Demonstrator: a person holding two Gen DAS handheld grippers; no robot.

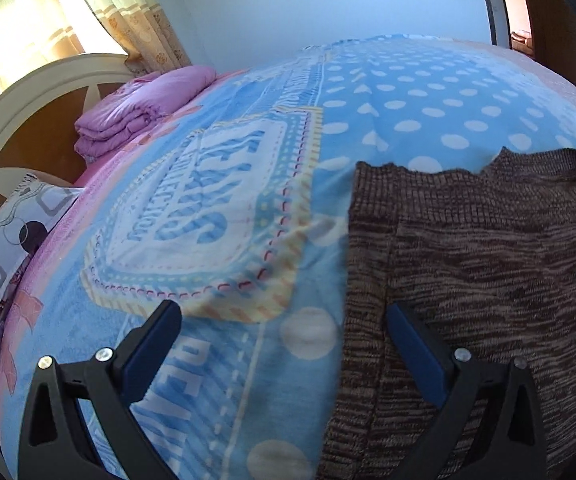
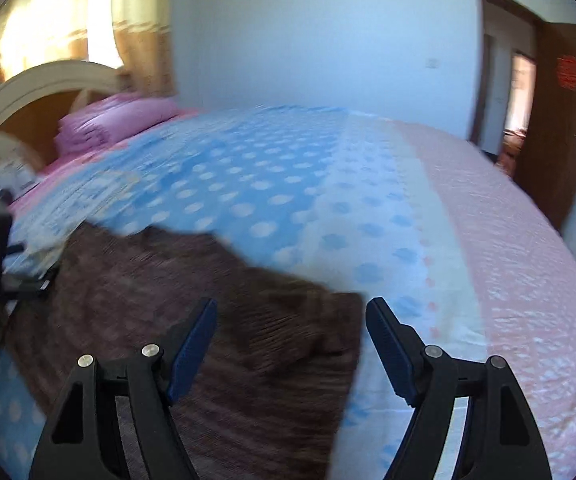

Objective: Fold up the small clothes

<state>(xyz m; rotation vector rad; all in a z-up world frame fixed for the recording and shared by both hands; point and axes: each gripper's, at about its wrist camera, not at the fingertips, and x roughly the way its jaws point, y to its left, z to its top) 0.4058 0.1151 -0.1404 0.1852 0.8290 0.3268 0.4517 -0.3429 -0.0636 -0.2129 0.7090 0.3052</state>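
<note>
Bed with blue dotted blanket (image 1: 388,92) carries brown knit garment (image 1: 488,264) lying flat; left gripper (image 1: 283,320) and right gripper (image 2: 290,316) both wide, empty; fold pending, next grasp an edge.

My left gripper (image 1: 283,312) hung w/ jaws spread wide, nothing between them. Brown knit garment (image 1: 476,280) lay flat on the blue polka-dot blanket (image 1: 408,92); its left edge ran between my fingers, right finger over the knit, left finger over blanket. Far left: folded pink quilt (image 1: 135,108) by the cream headboard (image 1: 19,92), patterned pillow (image 1: 3,248) nearer. Curtain (image 1: 127,4) behind.
</note>
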